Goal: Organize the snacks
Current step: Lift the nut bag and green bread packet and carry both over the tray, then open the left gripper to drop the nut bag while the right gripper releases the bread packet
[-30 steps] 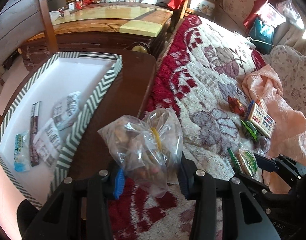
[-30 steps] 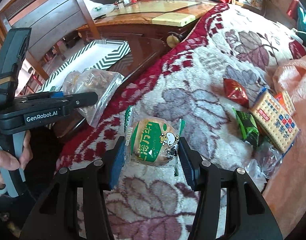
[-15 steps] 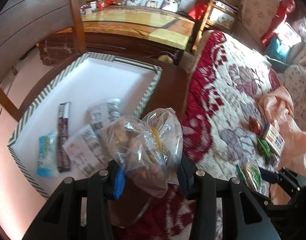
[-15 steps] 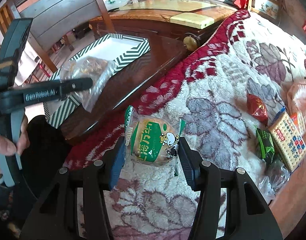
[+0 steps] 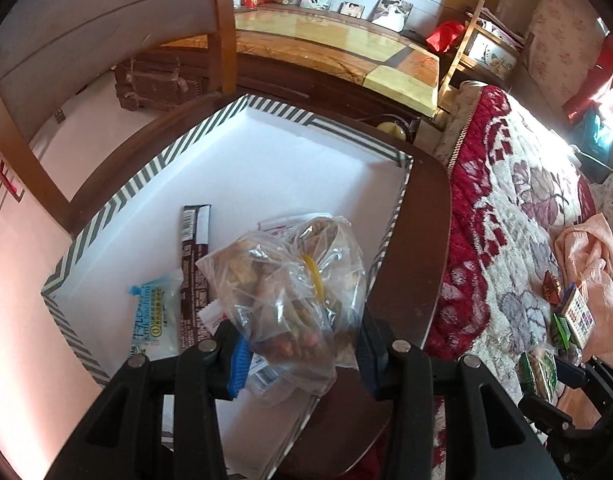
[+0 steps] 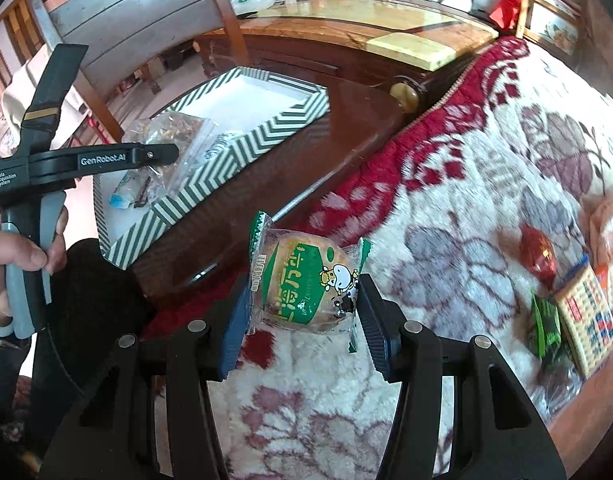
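Partway done: a few packets lay in the white, green-striped tray [image 5: 154, 168], the left gripper [image 5: 302, 354] clutched a clear knotted snack bag [image 5: 290, 292] above it, the right gripper [image 6: 302, 320] gripped a green-labelled bun packet [image 6: 306, 280], and several snacks [image 6: 578, 304] waited at three o'clock on the floral blanket [image 6: 486, 184].

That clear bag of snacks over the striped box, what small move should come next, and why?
Probably lower it a little and let go. The left tool grips the clear bag right above the white floor of the striped box, where other snack packets already lie. The right tool holds a green-labelled bun, so it likely follows.
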Motion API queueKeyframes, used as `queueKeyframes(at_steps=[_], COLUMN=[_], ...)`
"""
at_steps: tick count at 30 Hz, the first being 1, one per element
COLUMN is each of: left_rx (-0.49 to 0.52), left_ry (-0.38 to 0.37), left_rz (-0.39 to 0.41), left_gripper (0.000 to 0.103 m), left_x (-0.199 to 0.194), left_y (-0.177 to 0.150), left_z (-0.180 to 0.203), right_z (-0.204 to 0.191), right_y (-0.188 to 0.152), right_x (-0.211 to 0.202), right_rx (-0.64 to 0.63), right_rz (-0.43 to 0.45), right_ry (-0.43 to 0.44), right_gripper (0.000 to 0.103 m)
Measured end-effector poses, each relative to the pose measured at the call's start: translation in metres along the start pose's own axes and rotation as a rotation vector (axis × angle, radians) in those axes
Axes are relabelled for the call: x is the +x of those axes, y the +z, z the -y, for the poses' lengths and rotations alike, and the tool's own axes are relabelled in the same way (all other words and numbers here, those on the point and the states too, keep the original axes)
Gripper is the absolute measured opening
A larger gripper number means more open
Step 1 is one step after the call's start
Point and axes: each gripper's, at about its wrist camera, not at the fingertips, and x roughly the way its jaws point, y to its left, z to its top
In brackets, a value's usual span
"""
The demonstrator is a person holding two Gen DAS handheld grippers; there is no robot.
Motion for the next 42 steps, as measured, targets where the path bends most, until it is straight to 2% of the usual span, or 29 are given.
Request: queueKeyframes(at_steps=[11, 17, 22, 30, 35, 42], left_rx=[-0.051, -0.029, 0.043, 0.093, 0.155, 0.15], left_ry=[0.009, 0.019, 0.005, -0.079, -0.125, -0.166], left_rz=[-0.055, -0.073, -0.076, -0.095, -0.098, -0.115], left_gripper=[0.046, 0.046, 0.042, 0.04, 0.04, 0.04], left_x=[0.026, 0.042, 0.041, 0.034, 0.024, 0.017], left_y=[0.003, 0.014, 0.004, -0.011, -0.031, -0.04], left_z=[-0.017, -0.006, 0.015, 0.038, 0.062, 0.064], right_z=[-0.012, -0.009, -0.004, -0.001, 0.0, -0.004], right_y=[0.009, 0.006, 0.007, 0.01, 0.011, 0.023], right_x=[0.011, 0.013, 0.011, 0.012, 0.01, 0.007], right_rx=[-0.025, -0.016, -0.008, 0.002, -0.001, -0.015], right_rz=[-0.016, -0.029, -0.027, -0.023, -0.015, 0.0], right_ry=[0.016, 0.015, 0.012, 0.016, 0.015, 0.016], right_gripper=[0.052, 0.052, 0.052, 0.052, 0.052, 0.051])
